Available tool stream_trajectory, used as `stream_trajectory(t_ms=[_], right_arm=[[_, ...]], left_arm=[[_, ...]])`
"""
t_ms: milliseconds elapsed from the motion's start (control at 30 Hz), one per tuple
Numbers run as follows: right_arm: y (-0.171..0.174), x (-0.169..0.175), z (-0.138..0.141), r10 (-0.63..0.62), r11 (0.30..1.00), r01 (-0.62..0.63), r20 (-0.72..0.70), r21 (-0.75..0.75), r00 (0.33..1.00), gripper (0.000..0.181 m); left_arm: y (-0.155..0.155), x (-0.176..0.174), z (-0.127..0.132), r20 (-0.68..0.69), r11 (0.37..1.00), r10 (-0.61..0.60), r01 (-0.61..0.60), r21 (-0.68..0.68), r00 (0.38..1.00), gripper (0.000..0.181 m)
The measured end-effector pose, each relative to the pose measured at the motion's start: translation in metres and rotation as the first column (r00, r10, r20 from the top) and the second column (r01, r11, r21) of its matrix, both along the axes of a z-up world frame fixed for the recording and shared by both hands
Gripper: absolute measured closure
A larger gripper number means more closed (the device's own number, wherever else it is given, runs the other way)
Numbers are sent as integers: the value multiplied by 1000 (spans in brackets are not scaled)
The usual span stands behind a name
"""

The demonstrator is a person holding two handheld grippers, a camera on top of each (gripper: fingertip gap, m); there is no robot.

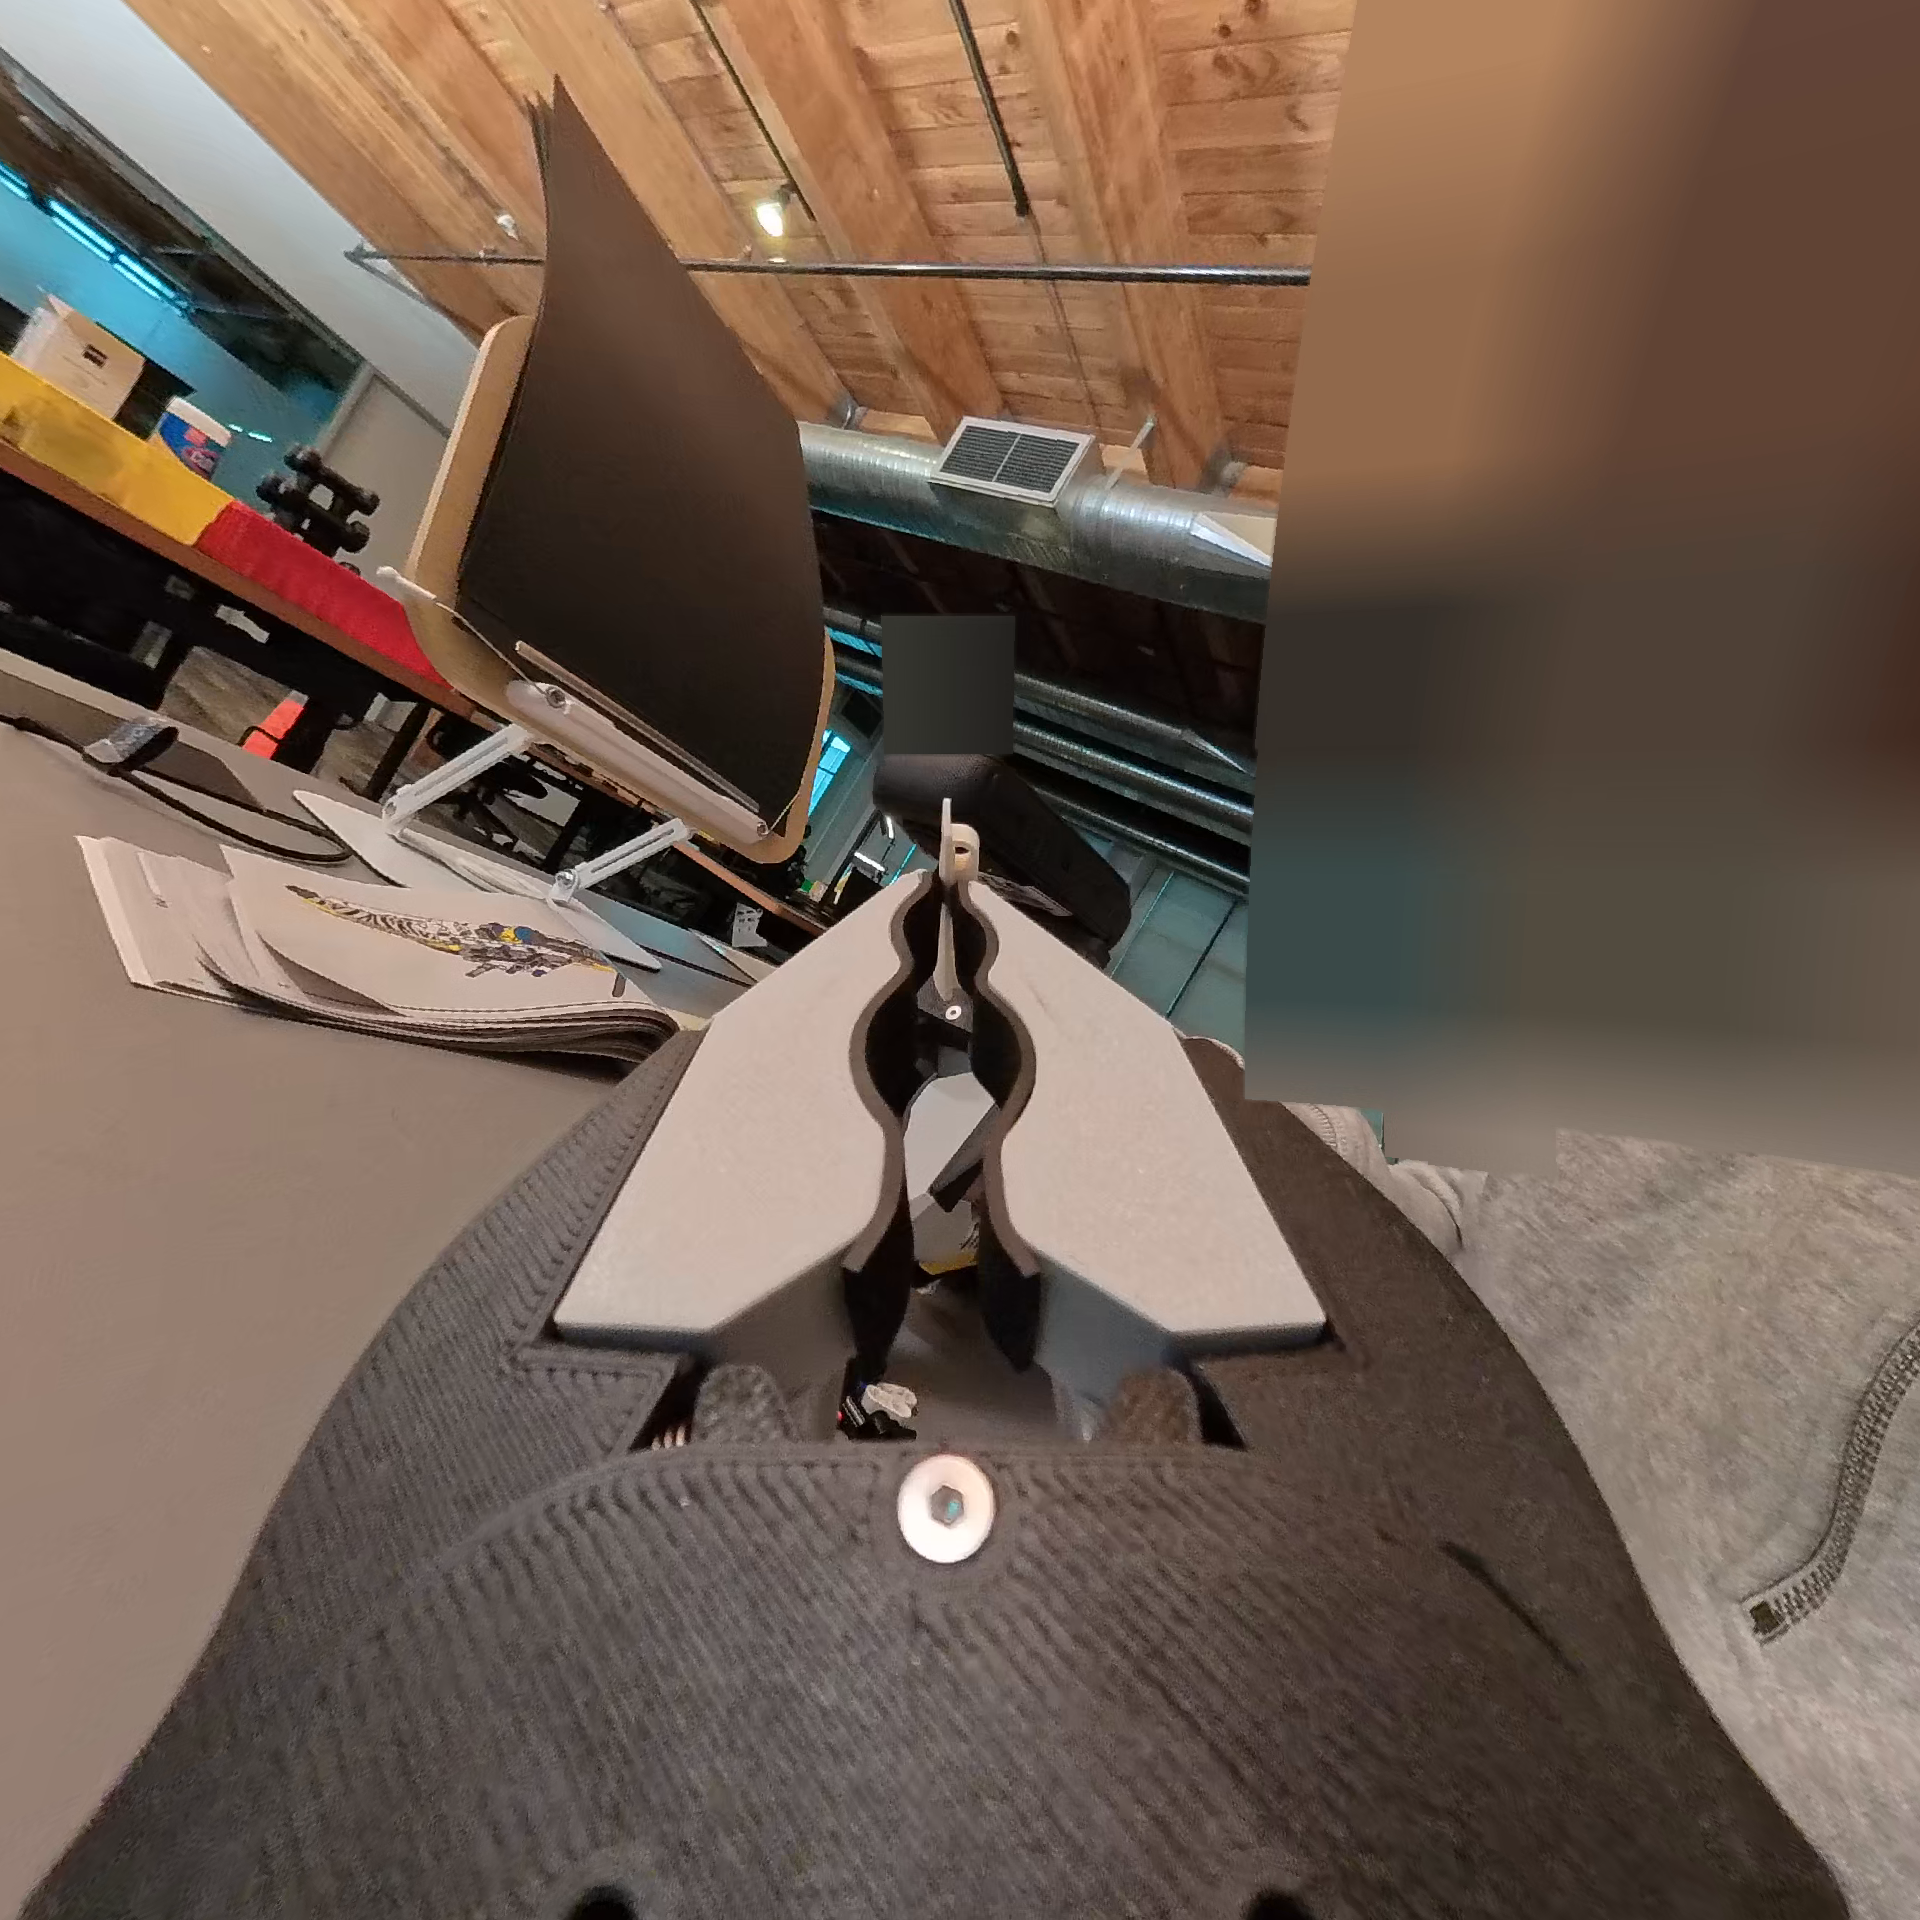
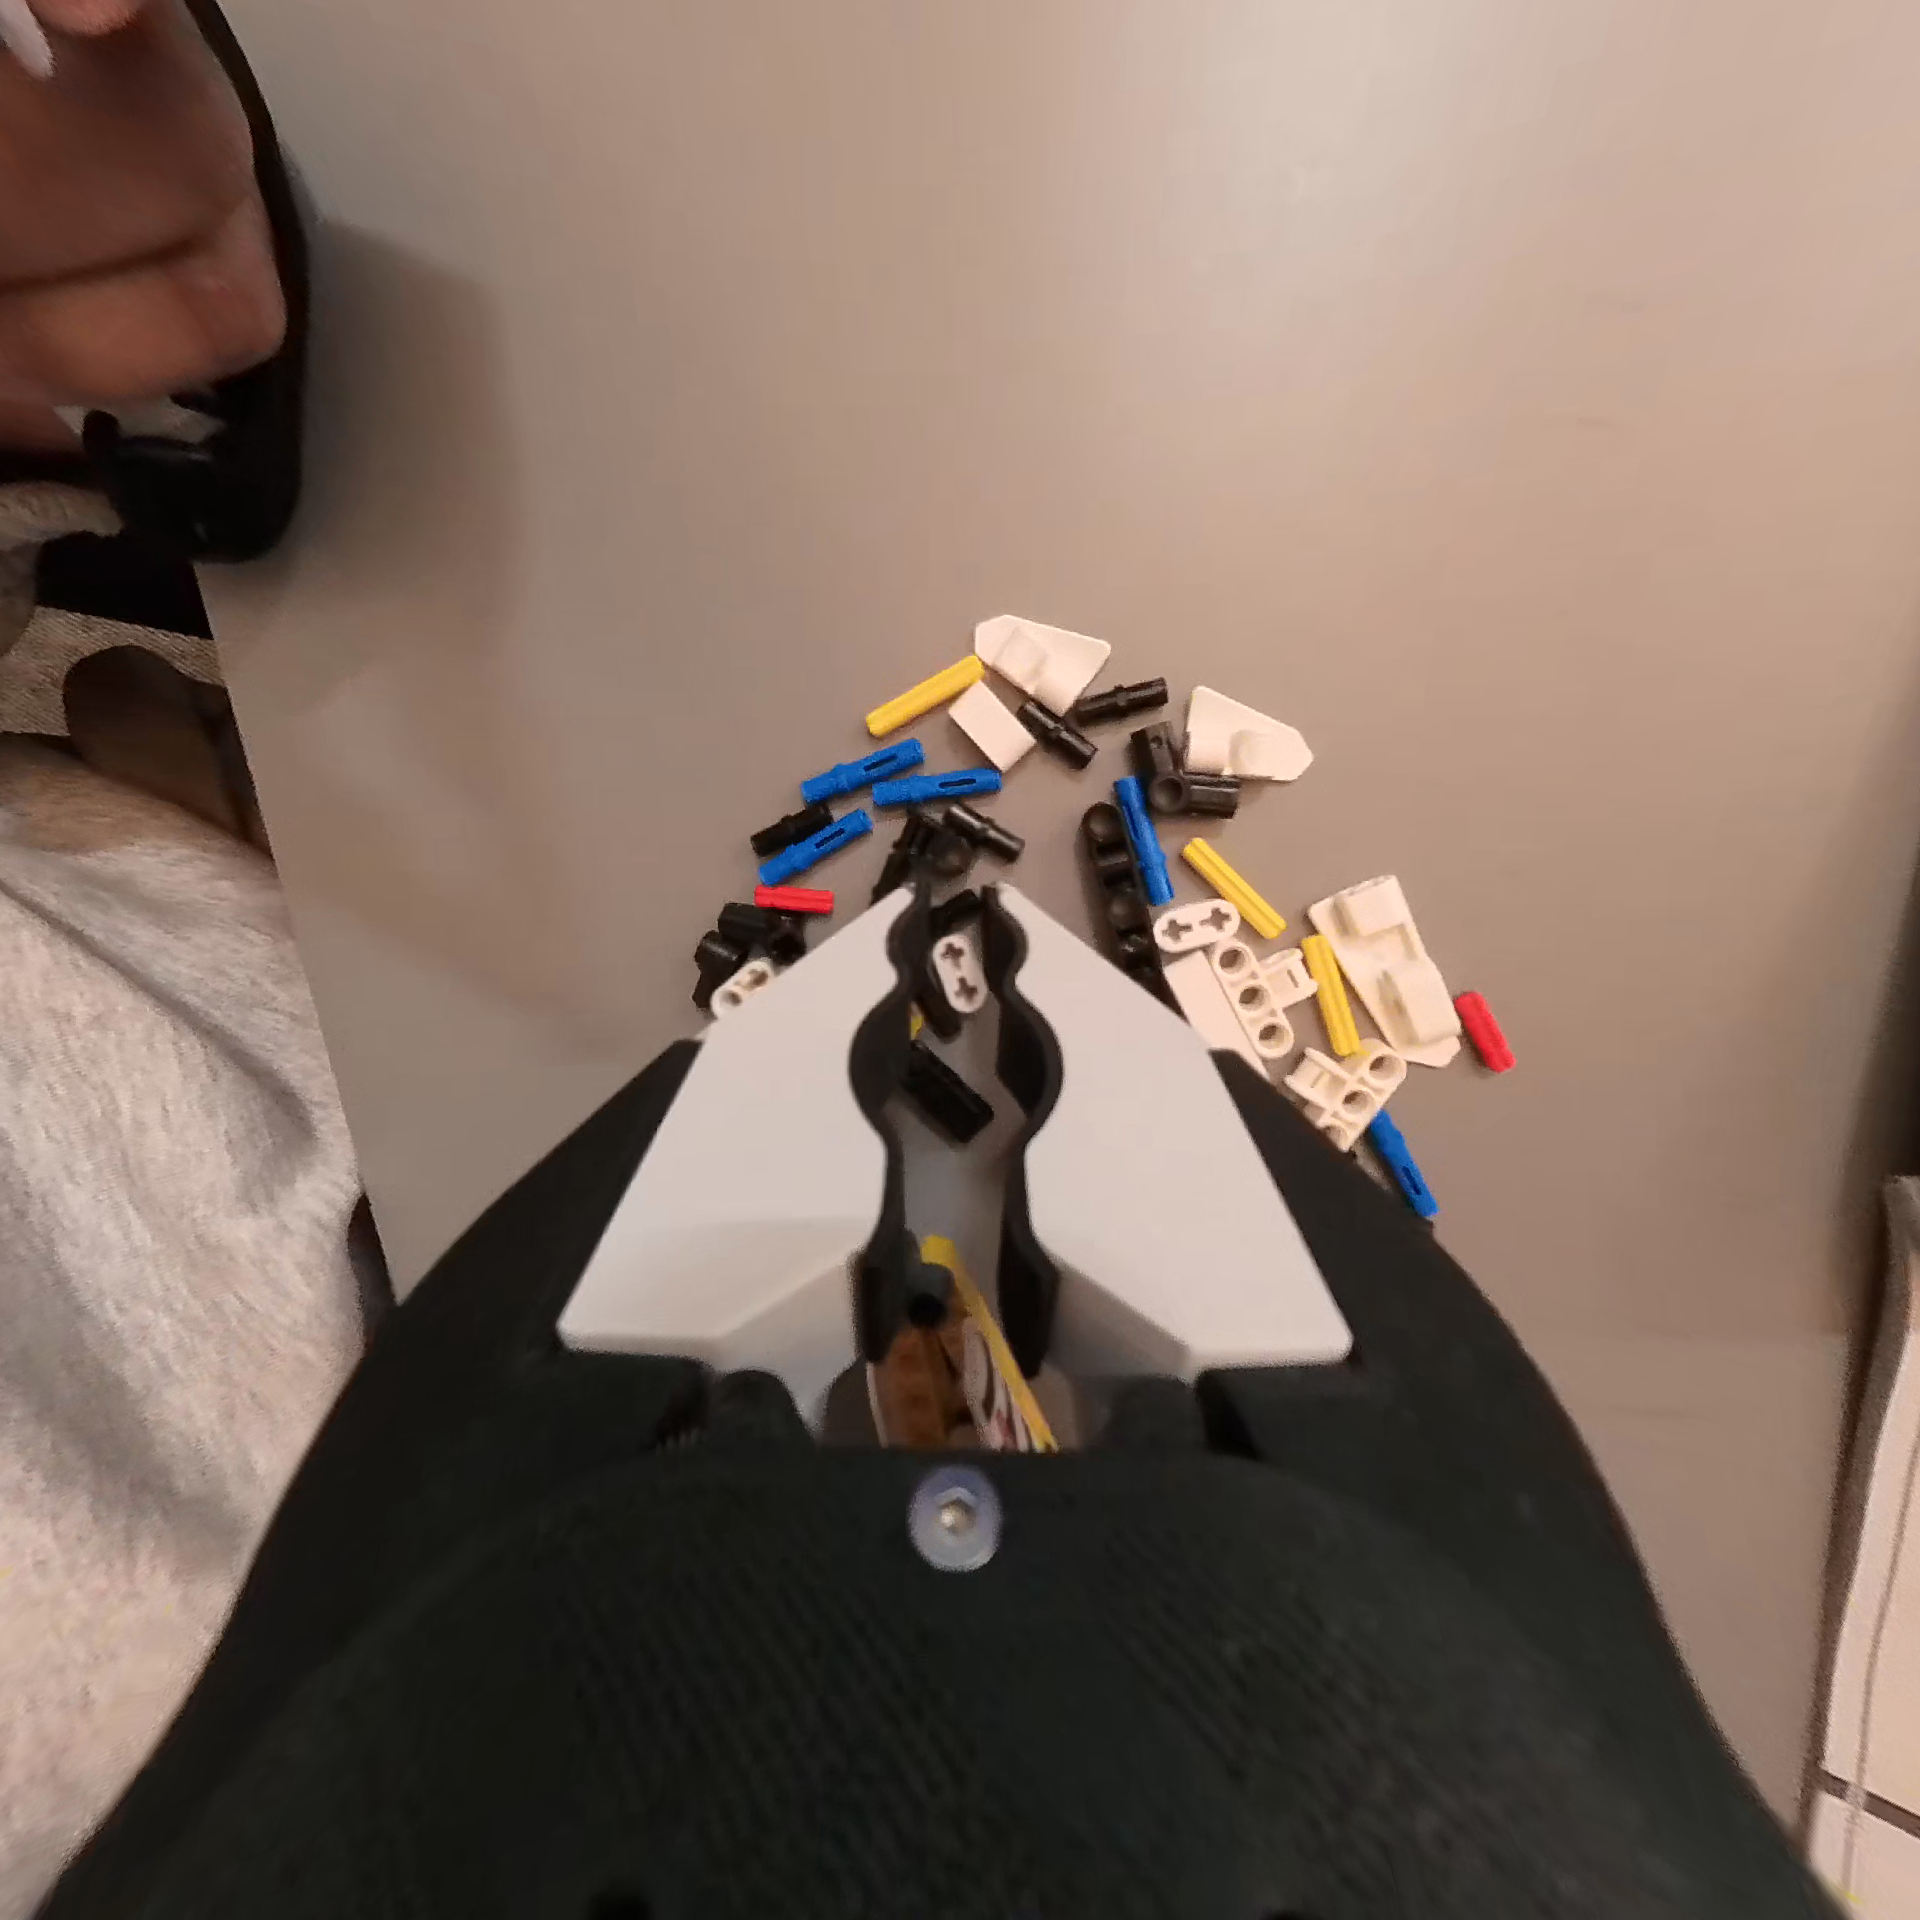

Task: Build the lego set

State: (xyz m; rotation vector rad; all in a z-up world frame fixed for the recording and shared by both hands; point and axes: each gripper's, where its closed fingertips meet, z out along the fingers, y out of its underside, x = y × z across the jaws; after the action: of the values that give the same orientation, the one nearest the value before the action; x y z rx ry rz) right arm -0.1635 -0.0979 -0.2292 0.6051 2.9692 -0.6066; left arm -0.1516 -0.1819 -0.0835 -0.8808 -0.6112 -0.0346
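Note:
My left gripper [image 1: 948, 883] is shut on a thin white lego piece [image 1: 954, 847] that sticks up past the fingertips, held in the air above the grey table [image 1: 260, 1195]. In the right wrist view, my right gripper [image 2: 956, 902] hovers over a pile of loose lego parts [image 2: 1049, 790] on the grey table [image 2: 1247, 364]. Its jaws stand a narrow gap apart and hold nothing. A small white beam [image 2: 958, 971] and a black connector [image 2: 943, 1091] show on the table through the gap. The pile holds blue pins [image 2: 862, 771], yellow axles [image 2: 923, 694], red pins [image 2: 1484, 1029], black connectors and white panels [image 2: 1039, 649].
An open instruction booklet [image 1: 416, 956] lies on the table at the left, with a laptop on a white stand [image 1: 644, 520] behind it. A person's grey sweatshirt [image 1: 1662, 1403] is close on the right. A hand on a black object [image 2: 125, 270] shows at the top left of the right wrist view. The gap from one gripper's tips to the other's is roughly 15 centimetres.

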Motion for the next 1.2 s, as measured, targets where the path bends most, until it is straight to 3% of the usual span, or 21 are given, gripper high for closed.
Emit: stream_trajectory(t_ms=[200,400,500,600,700,833,900,1000,1200], right_arm=[[0,-7,16,-11,1000,9,-70,-28,997,174],[7,-12,67,-87,982,54,-176,-183,981,174],[16,2,96,-157,948,91,-199,-303,967,174],[32,27,108,-246,905,155,-189,-397,951,175],[59,60,89,-339,880,257,-148,-399,929,174],[116,113,23,-444,884,426,-58,-192,894,174],[142,128,3,-499,863,490,-52,-122,865,174],[154,129,3,-556,824,543,-45,-163,830,174],[162,128,3,-553,828,540,-63,-154,830,169]], left_arm=[[1,0,0,-1,1000,-1,1,-4,1000,181],[1,0,0,-2,1000,1,-1,-10,1000,181],[3,1,-1,-5,1000,2,-2,-18,1000,181],[4,2,-1,-9,1000,0,-1,-29,1000,181],[7,3,-2,-17,999,2,-3,-48,1000,181],[12,4,-3,-26,997,2,-4,-79,1000,181],[15,4,-4,-29,995,1,-4,-96,1000,181],[20,4,-6,-36,992,4,-9,-126,999,181],[16,1,-5,-14,996,5,-6,-87,1000,181]])
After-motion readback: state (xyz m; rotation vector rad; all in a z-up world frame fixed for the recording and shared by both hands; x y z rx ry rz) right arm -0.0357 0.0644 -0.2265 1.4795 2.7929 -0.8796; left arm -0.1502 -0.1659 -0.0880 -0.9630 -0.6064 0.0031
